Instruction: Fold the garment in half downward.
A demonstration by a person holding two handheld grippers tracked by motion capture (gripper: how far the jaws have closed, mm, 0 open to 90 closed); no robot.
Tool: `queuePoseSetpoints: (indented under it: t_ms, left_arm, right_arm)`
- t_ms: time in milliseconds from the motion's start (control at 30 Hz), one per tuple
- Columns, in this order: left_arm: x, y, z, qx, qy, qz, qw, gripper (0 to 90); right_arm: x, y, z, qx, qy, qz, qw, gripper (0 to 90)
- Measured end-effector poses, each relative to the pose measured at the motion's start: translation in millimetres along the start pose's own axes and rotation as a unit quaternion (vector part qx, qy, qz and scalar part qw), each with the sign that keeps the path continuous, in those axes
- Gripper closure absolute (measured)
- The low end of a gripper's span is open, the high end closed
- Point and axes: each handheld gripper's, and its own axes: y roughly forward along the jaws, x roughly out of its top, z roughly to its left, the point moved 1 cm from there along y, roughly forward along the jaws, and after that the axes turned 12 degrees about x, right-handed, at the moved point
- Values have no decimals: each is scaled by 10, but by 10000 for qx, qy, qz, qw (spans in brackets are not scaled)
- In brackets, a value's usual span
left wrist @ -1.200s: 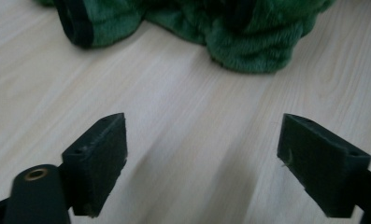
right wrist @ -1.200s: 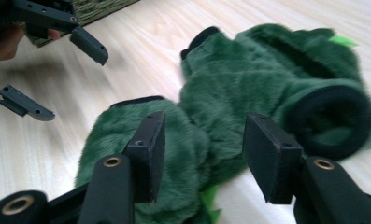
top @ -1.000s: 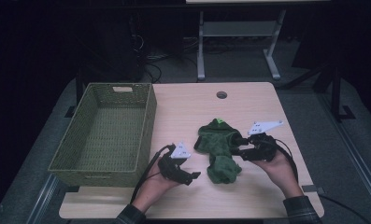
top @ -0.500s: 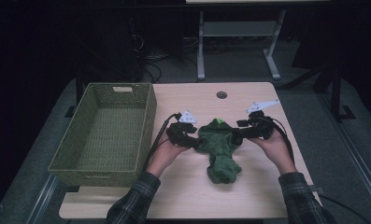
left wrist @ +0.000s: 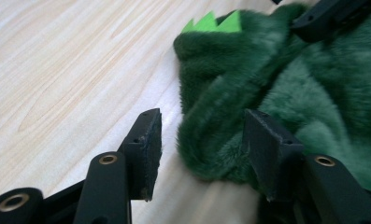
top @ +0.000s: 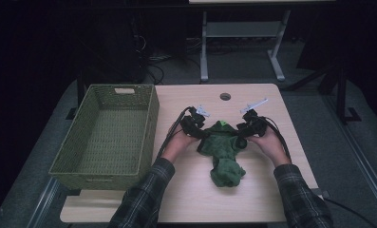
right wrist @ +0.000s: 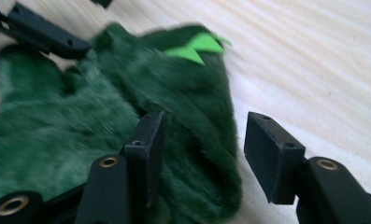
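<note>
On the table [top: 191, 199], in the high view, a green plush garment [top: 222, 152] lies right of the woven basket [top: 105, 133], near the middle. The left tool [top: 200, 133] meets its left edge, the right tool [top: 240, 134] its right edge.

In the left tool's own view, the jaws, having just been closing, straddle a furry fold with a gap beside one pad [left wrist: 146, 149]: released, not clamping.

In the right tool's view, the jaws stand apart over the garment's edge, one pad [right wrist: 148, 149] on the fur, the other off it; nothing clenched.
</note>
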Motion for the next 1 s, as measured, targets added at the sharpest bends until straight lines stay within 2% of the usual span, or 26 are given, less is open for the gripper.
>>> queuePoseSetpoints:
  t_ms: [33, 100, 333, 400, 533, 700, 733, 833, 900, 1000]
  left_arm:
    - [3, 25, 7, 7, 15, -14, 10000, 483]
    - [5, 68, 15, -11, -24, -12, 10000, 491]
    - [-19, 201, 20, -41, -18, 161, 9999, 566]
    - [-31, 216, 25, -131, -71, 104, 9998, 640]
    - [-12, 188, 7, -73, 68, 91, 9999, 836]
    - [46, 70, 53, -74, -60, -112, 9999, 863]
    - [64, 41, 61, -85, -135, -166, 9997, 863]
    - [140, -48, 94, -48, -175, -301, 9994, 863]
    - [199, -107, 119, -27, -236, -369, 9990, 863]
    - [291, -202, 160, 39, -270, -505, 9984, 863]
  right_arm:
    - [-17, 34, -20, -61, -10, 86, 9999, 476]
    - [-22, 43, -32, -52, 2, 84, 10000, 491]
    - [-43, 68, -67, -90, 9, 151, 9998, 626]
    - [-51, 82, -71, -36, 35, 181, 9998, 680]
    - [-38, 64, -51, -35, 25, 139, 9999, 857]
    - [-13, -10, -21, -50, -1, 17, 10000, 870]
    - [-2, -34, -14, -52, -3, -55, 10000, 871]
    - [46, -129, 4, -79, 28, -284, 9996, 874]
    - [90, -181, 16, 21, 121, -412, 9991, 873]
    - [187, -254, 48, -43, 26, -459, 9989, 873]
